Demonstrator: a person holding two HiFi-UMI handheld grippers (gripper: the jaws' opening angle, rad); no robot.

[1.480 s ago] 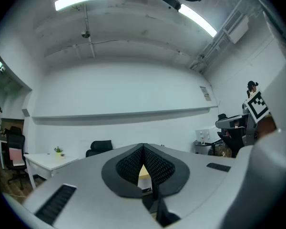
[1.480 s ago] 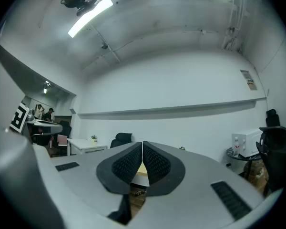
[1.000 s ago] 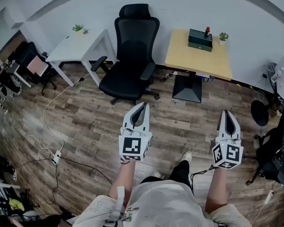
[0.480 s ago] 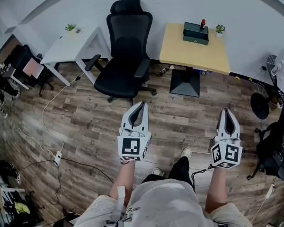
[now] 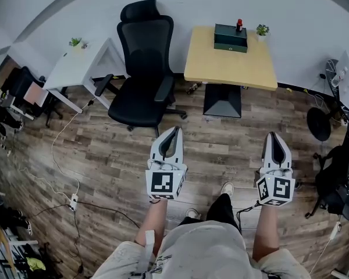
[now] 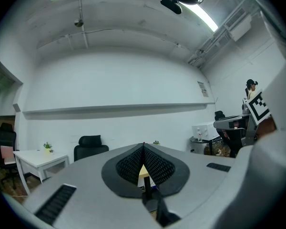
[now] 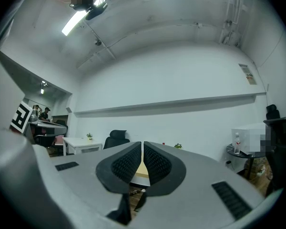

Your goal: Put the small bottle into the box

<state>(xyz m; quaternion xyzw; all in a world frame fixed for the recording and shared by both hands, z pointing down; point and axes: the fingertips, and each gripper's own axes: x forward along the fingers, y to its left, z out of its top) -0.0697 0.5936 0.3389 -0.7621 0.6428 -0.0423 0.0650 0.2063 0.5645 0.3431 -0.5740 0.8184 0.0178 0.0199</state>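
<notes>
In the head view a small dark bottle with a red cap (image 5: 239, 25) stands at the far edge of a light wooden desk (image 5: 230, 68), right behind a dark green box (image 5: 230, 38). Both are far ahead of me, across the wooden floor. My left gripper (image 5: 176, 130) and right gripper (image 5: 274, 135) are held out at waist height, well short of the desk, both shut and empty. In the left gripper view the black pads (image 6: 152, 165) meet at the tip. The right gripper view shows its pads (image 7: 155, 162) nearly touching, with the desk's edge seen beyond them.
A black office chair (image 5: 141, 74) stands left of the desk, and a white table (image 5: 81, 68) lies further left. A small potted plant (image 5: 262, 30) sits beside the box. Cables and a power strip (image 5: 74, 201) lie on the floor at left. A fan (image 5: 319, 124) and a dark bag (image 5: 337, 182) are at right.
The desk, the chair and the white table have slid left in the head view as I move over the floor. Both grippers stay shut and held in the same pose.
</notes>
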